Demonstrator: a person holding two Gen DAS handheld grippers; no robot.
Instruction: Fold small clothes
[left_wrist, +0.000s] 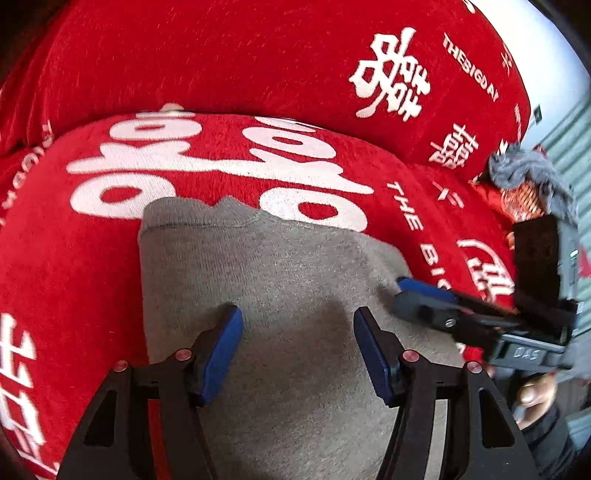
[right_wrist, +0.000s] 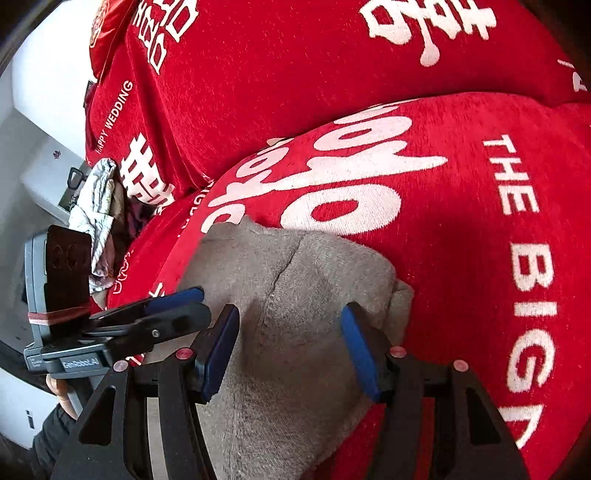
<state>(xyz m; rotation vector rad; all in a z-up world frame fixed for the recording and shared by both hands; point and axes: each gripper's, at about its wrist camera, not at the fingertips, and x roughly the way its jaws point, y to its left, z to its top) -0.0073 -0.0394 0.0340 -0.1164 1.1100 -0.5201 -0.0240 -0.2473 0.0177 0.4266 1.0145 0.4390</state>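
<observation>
A small grey knit garment (left_wrist: 266, 280) lies folded flat on a red cover with white lettering (left_wrist: 332, 166). My left gripper (left_wrist: 298, 343) is open just above the garment's near part, with nothing between its blue pads. My right gripper (right_wrist: 290, 343) is open over the same garment (right_wrist: 295, 295), near its right folded edge. Each gripper shows in the other's view: the right one (left_wrist: 424, 299) reaches in over the garment's right edge, the left one (right_wrist: 173, 306) over its left edge.
A red cushion (left_wrist: 258, 55) rises behind the garment. A crumpled heap of clothes (right_wrist: 99, 206) lies at the left end of the seat, and a grey bundle (left_wrist: 524, 173) at the right end. White furniture (right_wrist: 33, 166) stands at the far left.
</observation>
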